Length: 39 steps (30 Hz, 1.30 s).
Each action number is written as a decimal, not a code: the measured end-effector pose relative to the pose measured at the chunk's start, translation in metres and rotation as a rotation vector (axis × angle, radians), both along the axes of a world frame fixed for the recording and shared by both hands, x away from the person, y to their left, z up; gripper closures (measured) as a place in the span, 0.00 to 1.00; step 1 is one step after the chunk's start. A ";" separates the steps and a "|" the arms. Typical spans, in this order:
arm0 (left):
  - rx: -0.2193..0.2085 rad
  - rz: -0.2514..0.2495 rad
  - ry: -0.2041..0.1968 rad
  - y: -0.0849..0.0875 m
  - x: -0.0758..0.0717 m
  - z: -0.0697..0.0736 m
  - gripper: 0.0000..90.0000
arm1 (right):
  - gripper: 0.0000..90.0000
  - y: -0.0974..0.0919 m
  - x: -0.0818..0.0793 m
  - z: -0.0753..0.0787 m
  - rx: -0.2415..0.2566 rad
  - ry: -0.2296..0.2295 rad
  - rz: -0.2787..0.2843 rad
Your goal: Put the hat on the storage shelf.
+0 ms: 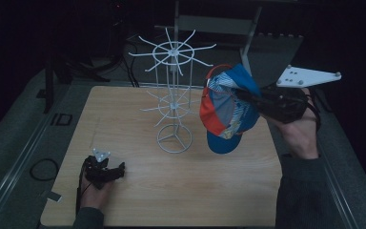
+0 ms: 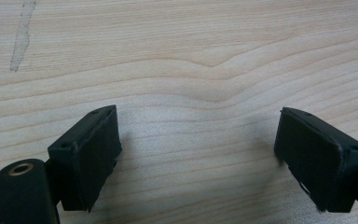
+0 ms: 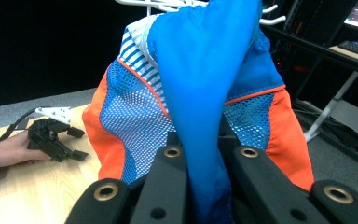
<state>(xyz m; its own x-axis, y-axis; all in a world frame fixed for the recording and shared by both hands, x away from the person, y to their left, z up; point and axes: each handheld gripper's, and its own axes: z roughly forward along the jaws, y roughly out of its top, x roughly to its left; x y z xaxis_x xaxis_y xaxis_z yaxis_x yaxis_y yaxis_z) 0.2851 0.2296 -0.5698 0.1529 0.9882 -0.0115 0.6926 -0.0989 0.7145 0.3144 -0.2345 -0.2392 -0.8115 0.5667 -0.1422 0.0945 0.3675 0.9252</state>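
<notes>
A blue, orange and striped cap (image 1: 228,112) hangs in the air right of a white wire rack (image 1: 174,98), level with the rack's upper ring. My right gripper (image 1: 249,97) comes in from the right and is shut on a blue fold of the cap (image 3: 200,84), which is pinched between the jaws of the right gripper (image 3: 200,161). White prongs of the rack (image 3: 168,3) show just behind the cap's top. My left gripper (image 1: 116,171) rests low at the table's front left, open, with bare wood between the jaws of the left gripper (image 2: 198,154). The left gripper (image 3: 72,142) also appears far off.
The rack stands on a round wire base (image 1: 174,138) in the middle of the wooden table (image 1: 195,186). A grey strip of tape or a scratch (image 2: 21,39) marks the wood. Dark floor, cables and a metal frame (image 1: 248,28) lie beyond the table's far edge.
</notes>
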 end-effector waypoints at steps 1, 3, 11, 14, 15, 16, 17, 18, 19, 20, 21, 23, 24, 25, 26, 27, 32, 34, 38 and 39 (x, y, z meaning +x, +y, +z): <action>-0.001 0.001 0.000 0.000 0.000 0.000 0.16 | 0.98 0.000 -0.001 0.001 0.001 -0.004 0.002; -0.001 0.000 0.000 0.000 0.000 0.000 0.16 | 0.98 -0.001 -0.002 0.004 0.007 -0.010 0.001; 0.000 0.000 0.000 0.000 0.000 0.000 0.16 | 0.98 0.001 -0.004 0.012 0.022 -0.026 0.007; 0.001 0.000 -0.001 0.000 0.000 0.000 0.16 | 0.98 0.009 -0.001 0.015 0.012 -0.026 0.013; 0.000 0.000 -0.002 0.000 0.000 0.000 0.16 | 0.98 0.011 0.000 0.015 0.009 -0.026 0.015; 0.001 0.000 -0.001 0.000 0.000 0.000 0.16 | 0.98 0.013 0.002 0.015 0.008 -0.026 0.018; 0.001 0.000 -0.002 0.000 0.000 0.000 0.16 | 0.98 0.015 0.003 0.014 0.008 -0.025 0.021; 0.000 0.000 -0.001 0.000 0.000 0.000 0.16 | 0.98 0.017 0.005 0.013 0.008 -0.022 0.023; 0.000 0.000 -0.001 0.000 0.000 0.000 0.16 | 0.98 0.017 0.005 0.013 0.008 -0.022 0.023; 0.001 -0.001 -0.002 0.000 0.000 0.000 0.16 | 0.98 0.021 0.008 0.011 0.010 -0.015 0.023; 0.001 -0.001 -0.002 0.000 0.000 0.000 0.16 | 0.98 0.021 0.008 0.011 0.010 -0.015 0.023; 0.001 -0.001 -0.002 0.000 0.000 0.000 0.16 | 0.98 0.025 0.014 0.008 0.009 -0.005 0.026; 0.001 -0.001 -0.002 0.000 0.000 0.000 0.16 | 0.98 0.027 0.015 0.007 0.005 -0.002 0.025; 0.001 -0.001 -0.002 0.000 0.000 0.000 0.16 | 0.98 0.028 0.016 0.005 0.002 0.004 0.027; 0.001 -0.001 -0.002 0.000 0.000 0.000 0.16 | 0.97 0.029 0.017 0.004 -0.001 0.008 0.032; 0.001 -0.002 -0.002 0.000 0.000 0.000 0.16 | 0.92 0.030 0.018 0.002 -0.006 0.017 0.033; 0.005 -0.006 0.002 0.000 0.000 0.000 0.16 | 0.69 0.030 0.021 -0.008 -0.034 0.039 0.004; 0.003 -0.005 0.002 0.000 0.000 0.000 0.16 | 0.62 0.027 0.021 -0.010 -0.030 0.044 -0.009; 0.003 -0.006 0.002 0.000 0.000 0.000 0.16 | 0.46 0.024 0.022 -0.015 -0.033 0.066 -0.038; 0.003 -0.006 0.002 0.000 0.000 0.000 0.16 | 0.46 0.024 0.022 -0.015 -0.033 0.066 -0.038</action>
